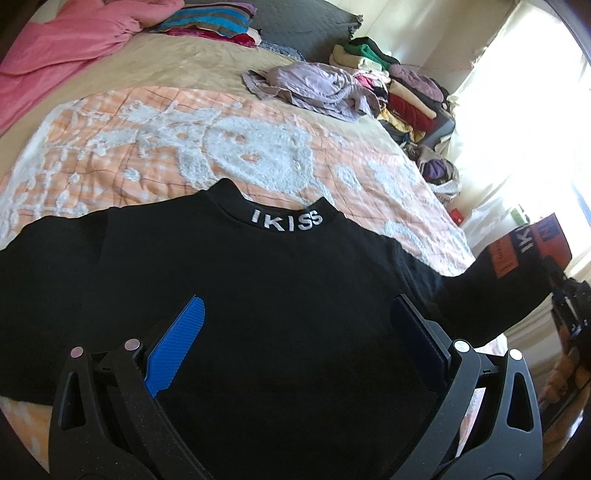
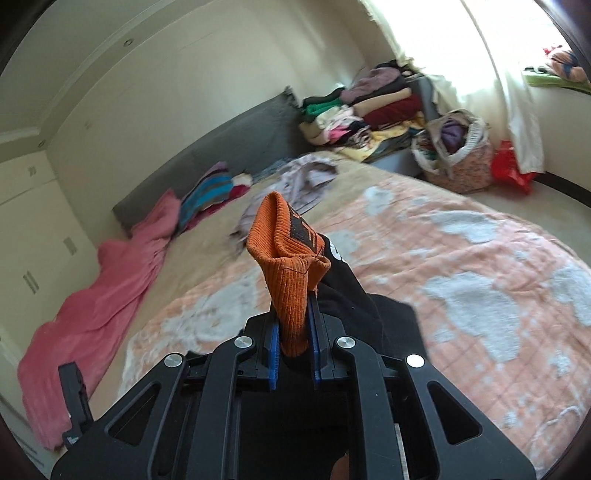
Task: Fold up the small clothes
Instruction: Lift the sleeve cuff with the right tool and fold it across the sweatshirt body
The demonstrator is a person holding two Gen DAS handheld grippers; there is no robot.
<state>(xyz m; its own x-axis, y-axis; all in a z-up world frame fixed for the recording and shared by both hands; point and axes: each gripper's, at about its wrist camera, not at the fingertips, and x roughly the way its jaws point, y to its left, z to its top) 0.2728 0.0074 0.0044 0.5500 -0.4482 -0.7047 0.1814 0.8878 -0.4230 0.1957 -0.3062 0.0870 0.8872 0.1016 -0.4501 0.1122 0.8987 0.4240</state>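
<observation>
**Two tools on one black top, sleeve lifted by the cuff**

Two tools in play, and my right tool (image 2: pixel 294 332) has its blue pads clamped tight on the orange ribbed cuff (image 2: pixel 286 266), which sticks up past the fingertips with the black sleeve (image 2: pixel 354 295) trailing off to the side. From the left wrist view that same sleeve stretches out to the right edge, raised off the bed, with the orange cuff (image 1: pixel 532 240) pinched in the right tool (image 1: pixel 557 280) there.

My left tool (image 1: pixel 295 332) hangs over the body of the black top (image 1: pixel 258 277), jaws spread wide, one blue pad (image 1: pixel 177 347) on each side, nothing gripped between them. I cannot tell whether the tips touch the fabric.

The top lies flat on the peach-and-white quilt (image 1: pixel 184 140) across the bed, collar away from me, white "IKISS" lettering (image 1: pixel 286 220) on the neckband. Its other sleeve lies out to the left.

Further up the bed: a crumpled lilac garment (image 1: pixel 310 86), a pink blanket (image 1: pixel 66 48), a striped folded stack (image 1: pixel 218 20). Beside the bed, a heap of folded clothes (image 2: pixel 369 110) and a basket (image 2: pixel 458 151) stuffed with more.
</observation>
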